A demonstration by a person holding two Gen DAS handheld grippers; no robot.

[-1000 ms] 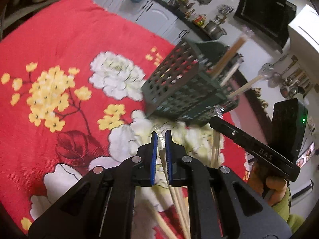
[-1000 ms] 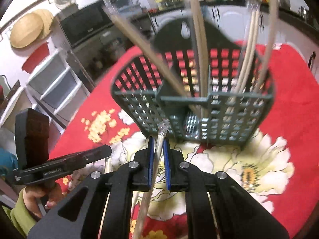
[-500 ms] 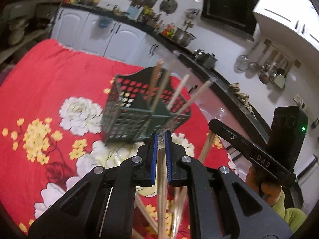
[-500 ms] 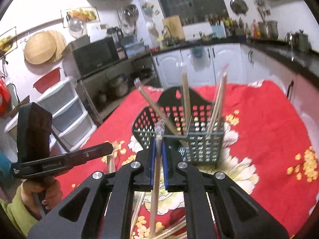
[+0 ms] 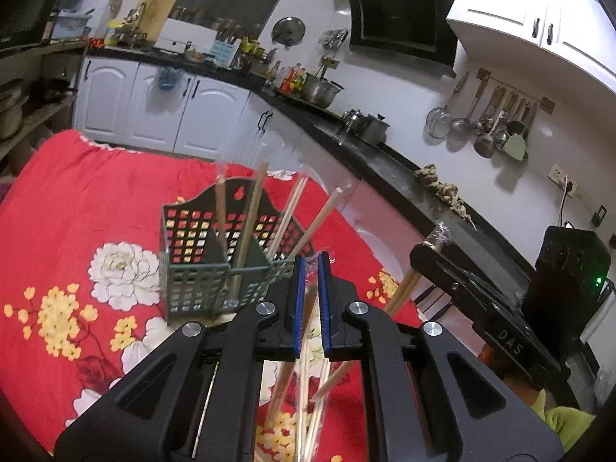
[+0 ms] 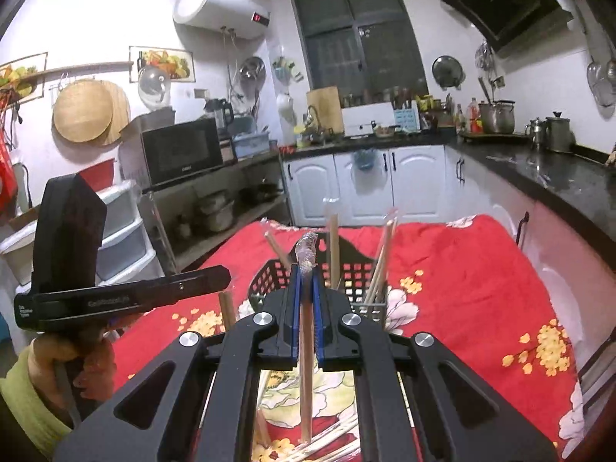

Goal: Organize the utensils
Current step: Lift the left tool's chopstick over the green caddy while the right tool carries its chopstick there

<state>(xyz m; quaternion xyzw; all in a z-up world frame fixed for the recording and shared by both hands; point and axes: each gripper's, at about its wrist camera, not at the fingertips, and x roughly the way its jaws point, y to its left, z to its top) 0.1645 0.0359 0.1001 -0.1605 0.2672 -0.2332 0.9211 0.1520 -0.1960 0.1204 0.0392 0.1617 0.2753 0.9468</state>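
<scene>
Chopsticks first: the left gripper (image 5: 312,269) is clenched on a plastic-wrapped pair (image 5: 308,331) that hangs down between its blue pads, and the right gripper (image 6: 306,281) is clamped the same way on another wrapped stick (image 6: 306,346), crinkled wrapper tip poking above the pads. Both are held clear above the red cloth (image 5: 77,200). Below them, more loose sticks (image 6: 331,439) lie on the cloth, so by my read the job is partly done with more to fetch. Just beyond stands the basket (image 5: 200,281), upright, already holding several sticks that lean at odd angles. Those leaning ends crowd the opening; the left front compartment looks freest. The two grippers sit close side by side, so room between them is tight. Further out the cloth is open, and the counter (image 5: 385,154) is well apart.
</scene>
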